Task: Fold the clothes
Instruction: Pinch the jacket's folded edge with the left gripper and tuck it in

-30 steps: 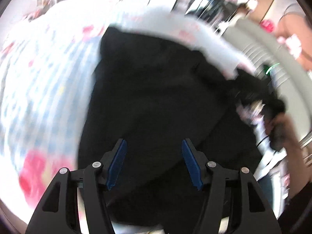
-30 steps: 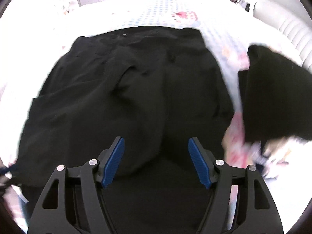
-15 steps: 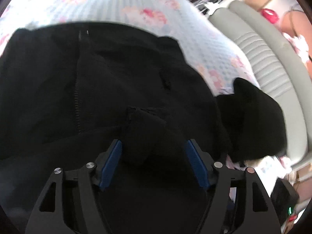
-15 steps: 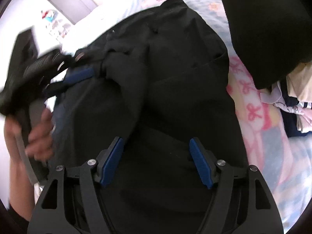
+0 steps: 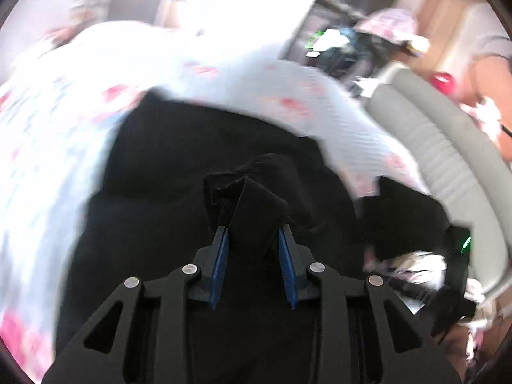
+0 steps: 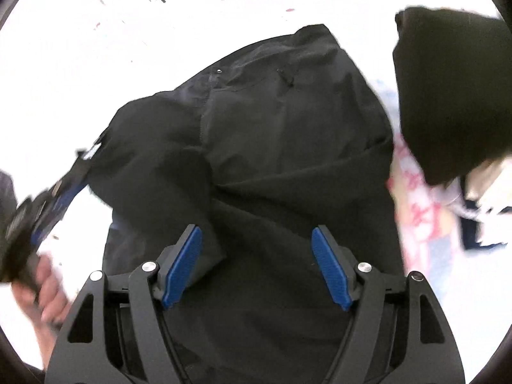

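The black garment (image 5: 179, 172) runs under the left hand-held gripper (image 5: 254, 251) and out past the picture's bottom edge, its near hem hidden. The patterned bed cover (image 5: 48, 166) to that hand-held gripper's left is smeared by blur. In the right wrist view the left hand-held gripper (image 6: 48, 198) is blurred and partly cut off at the edge.

garment (image 6: 288, 134): showing plain black
bedsheet (image 5: 64, 147): showing white-blue check with pink prints
gripper pads (image 6: 329, 265): showing blue
sofa (image 5: 448, 147): showing pale grey, ribbed
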Motion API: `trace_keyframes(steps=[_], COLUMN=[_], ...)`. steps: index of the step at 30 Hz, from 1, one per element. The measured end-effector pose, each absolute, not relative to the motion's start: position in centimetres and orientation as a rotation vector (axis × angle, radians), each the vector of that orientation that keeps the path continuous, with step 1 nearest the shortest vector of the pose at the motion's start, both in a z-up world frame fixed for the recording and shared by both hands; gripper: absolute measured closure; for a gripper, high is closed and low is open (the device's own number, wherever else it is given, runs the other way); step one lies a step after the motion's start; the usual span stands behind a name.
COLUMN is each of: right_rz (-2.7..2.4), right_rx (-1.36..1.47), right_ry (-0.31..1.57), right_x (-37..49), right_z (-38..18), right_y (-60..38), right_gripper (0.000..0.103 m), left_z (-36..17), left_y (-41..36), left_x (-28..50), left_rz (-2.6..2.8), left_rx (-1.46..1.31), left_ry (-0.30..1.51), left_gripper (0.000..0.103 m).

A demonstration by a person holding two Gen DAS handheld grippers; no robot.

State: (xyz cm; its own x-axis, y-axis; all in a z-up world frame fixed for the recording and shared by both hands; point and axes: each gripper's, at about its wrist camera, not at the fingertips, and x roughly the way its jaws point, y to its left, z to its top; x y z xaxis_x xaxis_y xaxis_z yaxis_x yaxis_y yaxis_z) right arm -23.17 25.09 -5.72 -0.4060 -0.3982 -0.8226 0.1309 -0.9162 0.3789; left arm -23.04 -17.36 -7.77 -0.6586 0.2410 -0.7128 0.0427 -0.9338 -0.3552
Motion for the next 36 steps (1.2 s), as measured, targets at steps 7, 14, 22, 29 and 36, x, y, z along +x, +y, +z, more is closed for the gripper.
trace_keyframes(steps=[7,14,22,29,36], right_rz=[-2.237,-2.19,-2.2,-2.182,-2.213], right_rx=[1.479,1.551,1.581,1.541,1.587], right_ry=[-0.228,-0.009,-0.104,-0.047,0.061], right_x=[-22.3,-21.9,-19.8,-18.5,-20.3], right_z=[-5.9,-9.0,-8.6,-8.5,-12.6], right_y=[19.0,13.6,17.9,16.2,13.7], right_gripper=[0.03,0.03,0.025,0.025,0.031], left_z=[-12.7,-13.2,-9.0,-6.4,-15.6], left_y=[-23.3,-24.0,-24.8,-23.0,-23.6], left_x=[-17.3,-16.6,-17.1,-15.8,-20.8], left_rz=[2.741,2.815,2.965,2.969,2.631], left_rx=[-1.47,-1.46,-1.384,-1.213,-1.651], left_ry=[-0.626,-0.453,-0.295,-0.313,-0.321], left_gripper=[0.071,0.068,0.062,0.048,0.084])
